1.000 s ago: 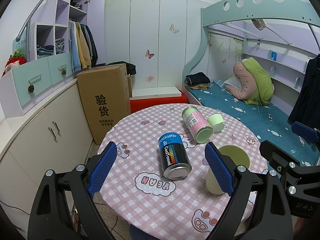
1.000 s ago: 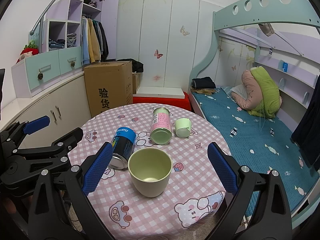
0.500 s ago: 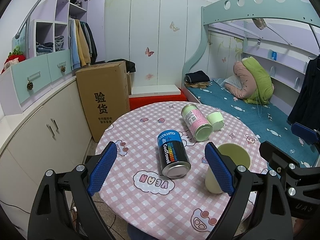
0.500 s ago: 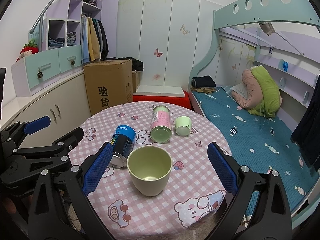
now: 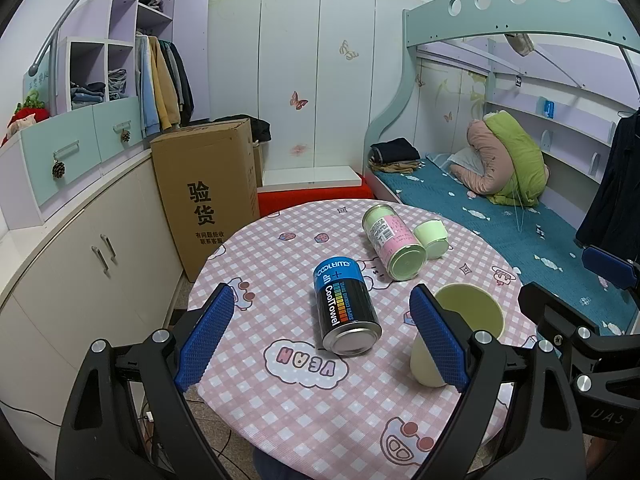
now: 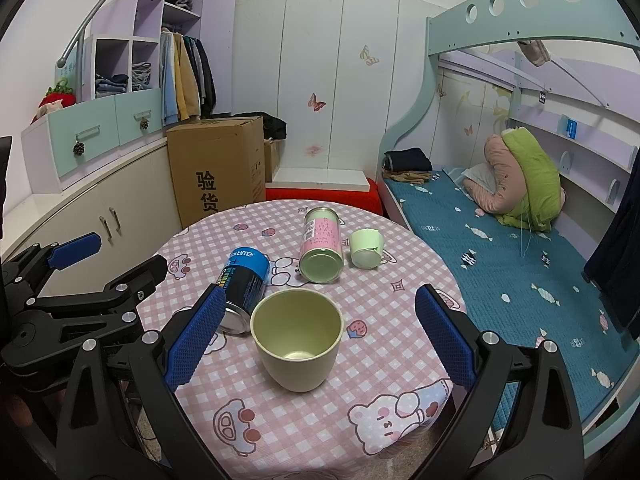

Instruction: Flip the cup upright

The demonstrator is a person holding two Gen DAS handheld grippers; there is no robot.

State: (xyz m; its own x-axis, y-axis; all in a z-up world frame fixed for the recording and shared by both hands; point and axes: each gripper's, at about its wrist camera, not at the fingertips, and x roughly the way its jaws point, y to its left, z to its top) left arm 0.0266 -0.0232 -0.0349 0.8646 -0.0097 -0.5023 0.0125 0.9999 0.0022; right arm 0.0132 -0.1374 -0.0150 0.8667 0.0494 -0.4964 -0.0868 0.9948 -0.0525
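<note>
Both sets of fingers point(image 5: 320, 336) point(image 6: 318, 332) spread wide and empty as before, cup point(image 6: 297, 343) upright, unmoved on the table point(image 6: 400, 320).

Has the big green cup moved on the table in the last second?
No. The green cup sits upright at the same spot beside the blue can; only the cameras shifted slightly.

Matt, smooth pale-green cup point(image 6: 297, 340) on a checked pink tablecloth point(image 6: 384, 320) with a fine woven texture. Glossy printed blue-and-black can point(image 5: 345, 306) with a shiny bare-metal end. Blue finger pads point(image 6: 196, 334) with a rough dimpled grip surface; plain brown cardboard box point(image 5: 206, 192).
</note>
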